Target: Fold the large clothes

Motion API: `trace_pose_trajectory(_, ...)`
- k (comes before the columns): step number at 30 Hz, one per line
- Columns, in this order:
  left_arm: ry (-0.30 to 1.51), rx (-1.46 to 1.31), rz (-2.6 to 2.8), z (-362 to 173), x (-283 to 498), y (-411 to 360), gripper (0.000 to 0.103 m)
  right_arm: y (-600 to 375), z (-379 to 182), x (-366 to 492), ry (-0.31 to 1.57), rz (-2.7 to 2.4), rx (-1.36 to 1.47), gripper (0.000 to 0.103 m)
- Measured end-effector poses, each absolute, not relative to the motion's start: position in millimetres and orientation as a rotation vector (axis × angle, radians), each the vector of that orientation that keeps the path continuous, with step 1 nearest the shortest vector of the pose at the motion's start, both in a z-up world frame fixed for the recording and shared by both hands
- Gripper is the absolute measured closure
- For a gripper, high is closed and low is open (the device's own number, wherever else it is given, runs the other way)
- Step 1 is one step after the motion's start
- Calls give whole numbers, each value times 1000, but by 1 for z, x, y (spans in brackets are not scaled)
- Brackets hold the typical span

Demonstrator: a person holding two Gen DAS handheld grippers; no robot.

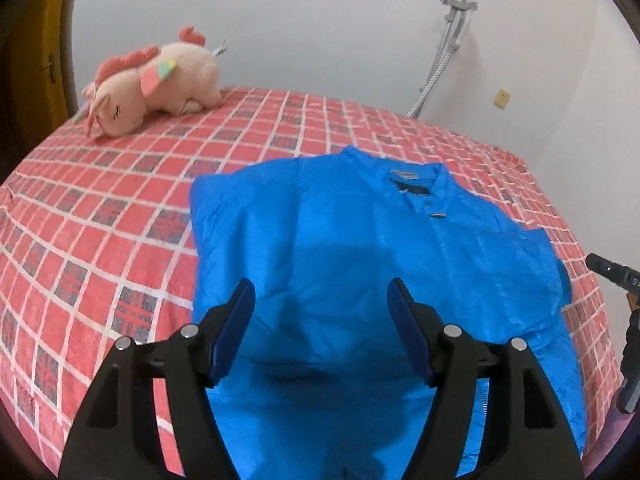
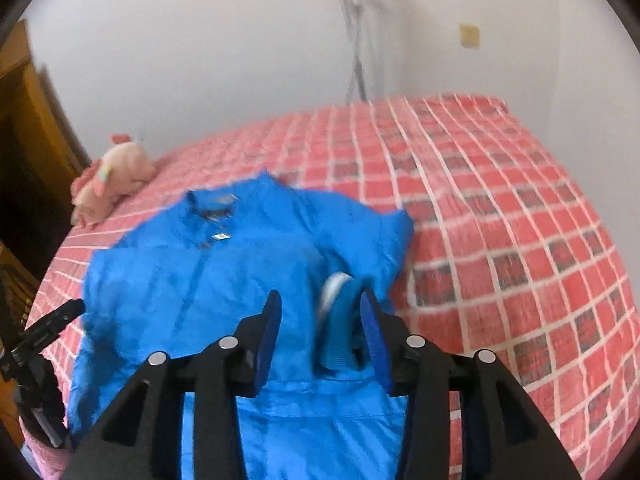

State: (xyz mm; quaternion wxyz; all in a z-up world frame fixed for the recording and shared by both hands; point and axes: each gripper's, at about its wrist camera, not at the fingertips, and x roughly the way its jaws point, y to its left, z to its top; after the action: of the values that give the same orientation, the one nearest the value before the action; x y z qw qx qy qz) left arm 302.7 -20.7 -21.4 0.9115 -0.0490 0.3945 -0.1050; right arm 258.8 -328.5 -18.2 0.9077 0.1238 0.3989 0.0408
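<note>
A bright blue jacket (image 1: 372, 248) lies front up on the red checked bed (image 1: 100, 216), collar at the far end. Its left sleeve is folded in over the body. My left gripper (image 1: 322, 296) is open and empty, held above the jacket's lower middle. In the right wrist view the jacket (image 2: 200, 292) fills the centre. My right gripper (image 2: 320, 308) is open above it. A ribbed blue sleeve cuff (image 2: 336, 336) with white lining sits between the fingers, beside the right finger (image 2: 374, 332). The frame is blurred, so I cannot tell whether the cuff touches a pad.
A pink plush unicorn (image 1: 152, 84) lies at the bed's far left corner. A grey stand with a hose (image 1: 448, 40) leans on the white wall behind the bed. The right gripper's black tip (image 1: 612, 272) shows at the right edge. A wooden door (image 2: 24, 128) stands left.
</note>
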Motion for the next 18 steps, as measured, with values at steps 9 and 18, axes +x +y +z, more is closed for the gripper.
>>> trace_pose_trajectory(9,896,46,-226,-59,313,-58,35,-281,-72,287,1008,134,168,61)
trace_pose_trajectory(18,936,66,-220,-73,320,-56,34,-279,-101,292,1068,156,185,62)
